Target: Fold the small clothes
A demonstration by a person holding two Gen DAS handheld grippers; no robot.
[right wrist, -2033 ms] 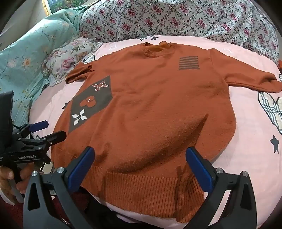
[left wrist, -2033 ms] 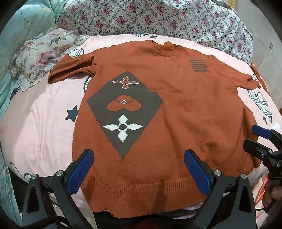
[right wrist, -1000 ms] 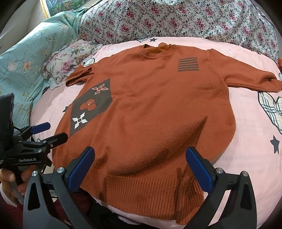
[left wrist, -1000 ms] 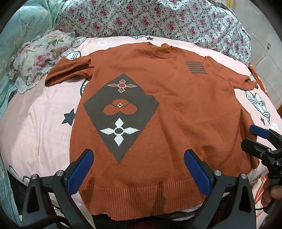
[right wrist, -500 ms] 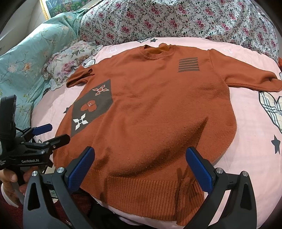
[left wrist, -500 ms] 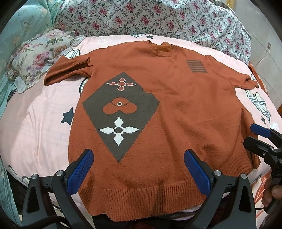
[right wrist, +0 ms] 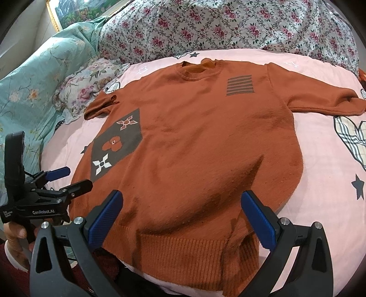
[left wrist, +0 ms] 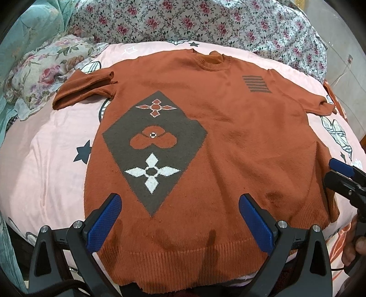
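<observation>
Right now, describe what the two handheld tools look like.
Both match: the left tool and right tool each have two black angular plastic arms with silver screws, tipped by blue textured pads. From the right wrist view, the left tool's body carries white "GenRobot.AI" lettering. A black cable trails below.

Sweater [left wrist: 228, 141] hem slightly nearer

Bedding around the work area

A pink bedsheet [left wrist: 45, 164] printed with dark stars and plaid hearts fills the middle of both views — a white quilt [left wrist: 205, 25] with red roses is bunched along the top. At upper left lie a pale floral pillow [left wrist: 43, 75] and a teal flowered blanket [right wrist: 29, 91]; a gold-edged picture frame [right wrist: 53, 17] shows in the right view's upper left corner.
</observation>
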